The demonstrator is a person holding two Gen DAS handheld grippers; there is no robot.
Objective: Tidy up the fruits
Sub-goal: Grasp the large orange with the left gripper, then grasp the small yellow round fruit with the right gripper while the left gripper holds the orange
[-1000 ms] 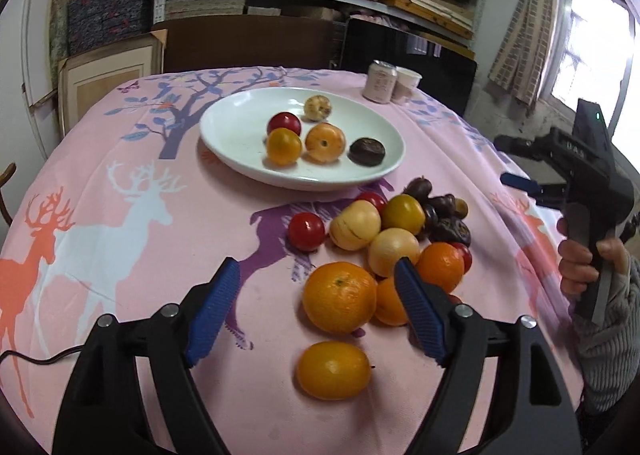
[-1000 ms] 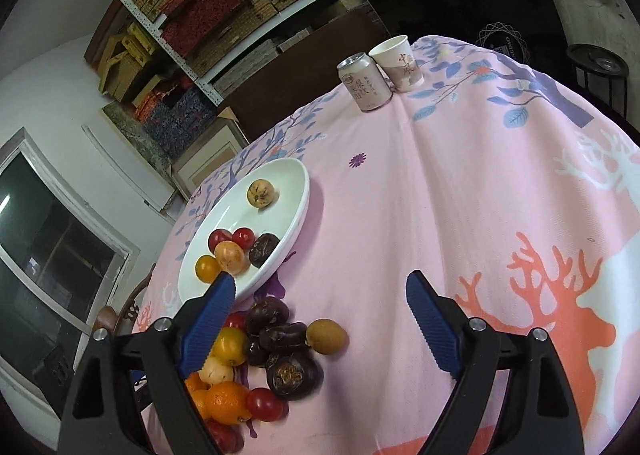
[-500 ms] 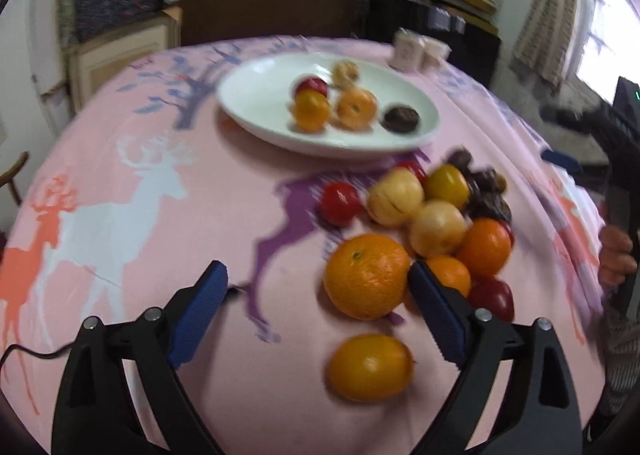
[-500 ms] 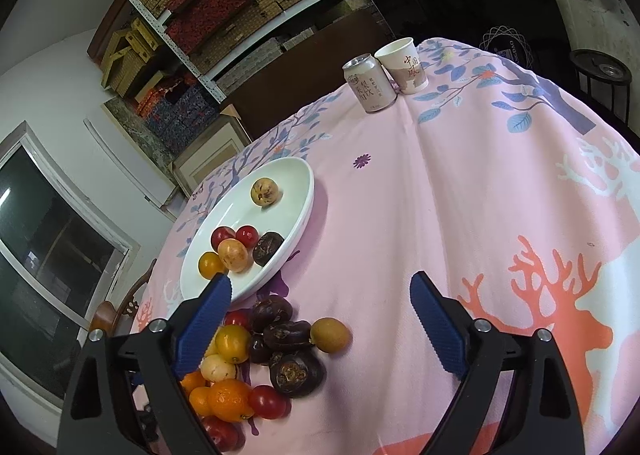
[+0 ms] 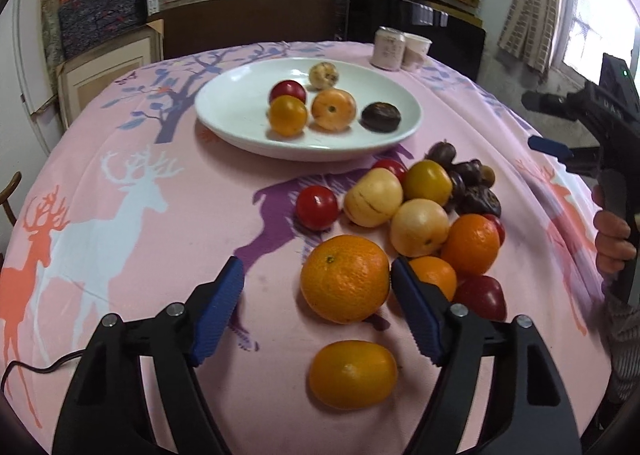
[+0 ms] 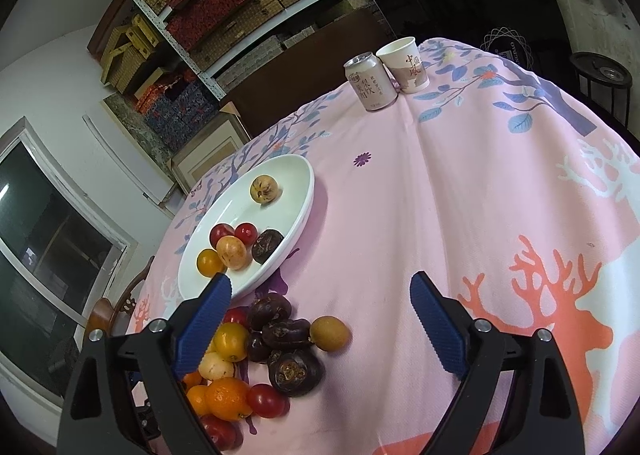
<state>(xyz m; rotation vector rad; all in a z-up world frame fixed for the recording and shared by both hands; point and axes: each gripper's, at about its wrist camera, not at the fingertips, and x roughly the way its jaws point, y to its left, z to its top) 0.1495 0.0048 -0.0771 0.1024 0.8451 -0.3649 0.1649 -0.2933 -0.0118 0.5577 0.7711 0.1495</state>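
Note:
A large orange (image 5: 345,279) lies on the pink cloth between the fingers of my left gripper (image 5: 316,311), close to the right pad (image 5: 414,311) and well clear of the left one. The jaws are closing but do not press on it. A smaller oval orange fruit (image 5: 352,373) lies nearer to me. Behind is a heap of tomatoes, yellow fruits, oranges and dark fruits (image 5: 420,211). The white plate (image 5: 224,115) holds several fruits. My right gripper (image 6: 320,321) stands open over a small brown fruit (image 6: 329,333), beside the dark fruits (image 6: 286,335).
A drink can (image 6: 370,83) and a paper cup (image 6: 406,65) stand at the far edge of the round table. Shelves of boxes fill the wall behind. A hand (image 5: 612,239) holds the right gripper at the table's right edge. A thin cable (image 5: 40,367) trails at the near left.
The left gripper has come closer and lower over the large orange, which now sits by the right pad. Its jaws widened, then narrowed. The right gripper's view is almost unchanged.

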